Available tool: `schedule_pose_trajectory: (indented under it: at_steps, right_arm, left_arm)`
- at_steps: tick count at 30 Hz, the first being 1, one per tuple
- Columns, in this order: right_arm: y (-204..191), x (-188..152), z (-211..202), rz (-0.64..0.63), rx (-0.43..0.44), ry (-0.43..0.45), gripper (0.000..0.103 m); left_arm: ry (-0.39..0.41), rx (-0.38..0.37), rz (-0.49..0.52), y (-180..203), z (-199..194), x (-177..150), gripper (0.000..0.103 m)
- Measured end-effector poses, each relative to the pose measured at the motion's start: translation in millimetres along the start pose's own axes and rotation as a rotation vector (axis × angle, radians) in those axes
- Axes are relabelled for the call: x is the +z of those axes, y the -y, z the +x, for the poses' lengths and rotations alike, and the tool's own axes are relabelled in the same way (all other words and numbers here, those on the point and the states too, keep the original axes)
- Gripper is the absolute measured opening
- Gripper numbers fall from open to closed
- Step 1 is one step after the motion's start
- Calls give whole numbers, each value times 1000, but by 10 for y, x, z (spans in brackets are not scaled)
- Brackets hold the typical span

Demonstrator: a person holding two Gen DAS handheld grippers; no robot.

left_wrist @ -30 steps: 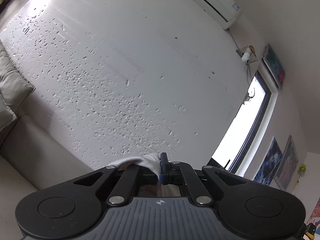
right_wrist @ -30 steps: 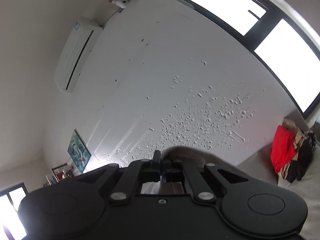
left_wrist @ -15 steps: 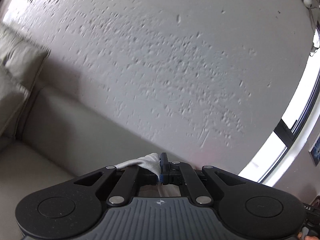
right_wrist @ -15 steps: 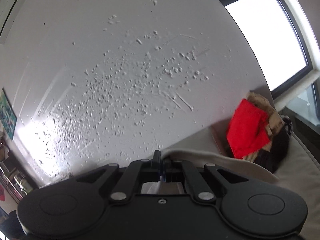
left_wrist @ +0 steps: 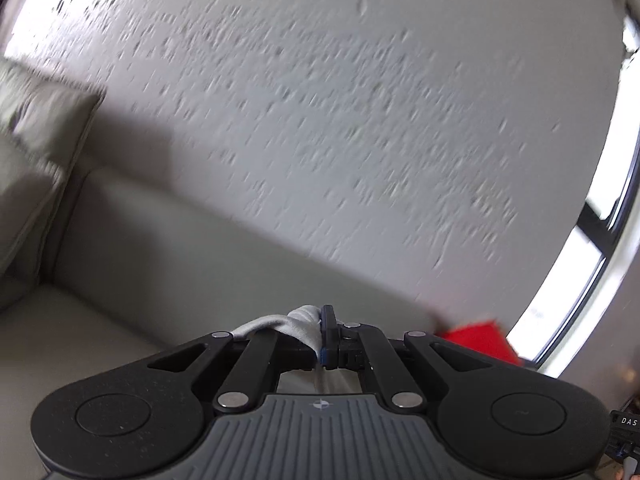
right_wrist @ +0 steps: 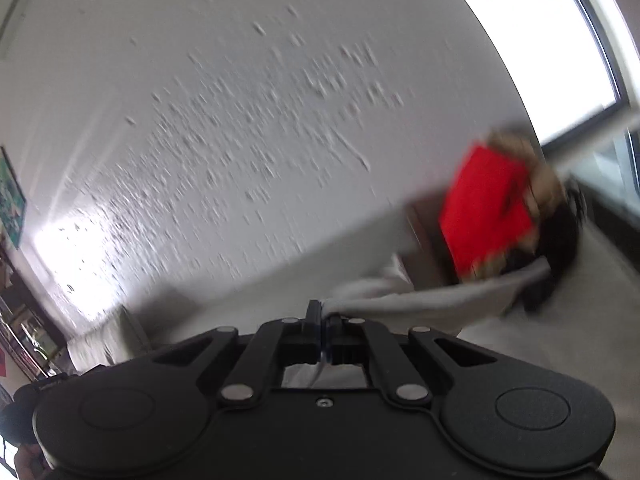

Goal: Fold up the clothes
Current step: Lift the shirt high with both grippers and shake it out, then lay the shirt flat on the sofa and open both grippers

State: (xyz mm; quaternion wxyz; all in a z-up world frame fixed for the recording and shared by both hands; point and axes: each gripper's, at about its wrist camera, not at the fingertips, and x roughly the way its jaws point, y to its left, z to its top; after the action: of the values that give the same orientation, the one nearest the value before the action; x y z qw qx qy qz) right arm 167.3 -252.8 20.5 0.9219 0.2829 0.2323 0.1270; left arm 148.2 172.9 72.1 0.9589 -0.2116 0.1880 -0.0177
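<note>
My left gripper (left_wrist: 326,334) is shut on a bunched edge of a light grey garment (left_wrist: 296,326), held in the air in front of the beige sofa back (left_wrist: 200,264). My right gripper (right_wrist: 322,334) is shut on another part of the same grey garment (right_wrist: 420,298), which stretches off to the right toward the pile of clothes. Most of the garment hangs below both grippers and is hidden. Both views are blurred by motion.
A beige cushion (left_wrist: 36,160) leans at the sofa's left end. A pile of clothes with a red piece on top (right_wrist: 492,208) lies at the sofa's right end; the red piece also shows in the left wrist view (left_wrist: 480,338). A textured white wall (left_wrist: 340,120) and a bright window (right_wrist: 532,36) lie behind.
Both grippers have tilted downward from the ceiling and wall toward the sofa, still holding the garment. The sofa back and the clothes pile have come into view.
</note>
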Motion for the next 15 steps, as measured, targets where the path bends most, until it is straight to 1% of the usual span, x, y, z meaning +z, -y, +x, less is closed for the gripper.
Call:
schedule_pose_trajectory:
  at_steps: [4,8,11,13,15]
  right_arm:
    - [450,-637,313,98,-71,-132,2]
    - [780,-1191,441,168,-135,-247,2]
    - [884,-1476,448,178,-174,-311,2]
    - [854,-1524,392,159,-191,-321,2]
    - [804,-1541,322,135,-207,-325,2]
  left_arm:
    - [-127,79,-48,-385,217,-682,0]
    - [-241,159,-95,-735,357,-1220,0]
    - [-295,197,-128,-887,362,-1464,0]
    - [-307,204,-164,-957,307,-1524,0]
    - [-306,211,-176,-956,222,-1494,0]
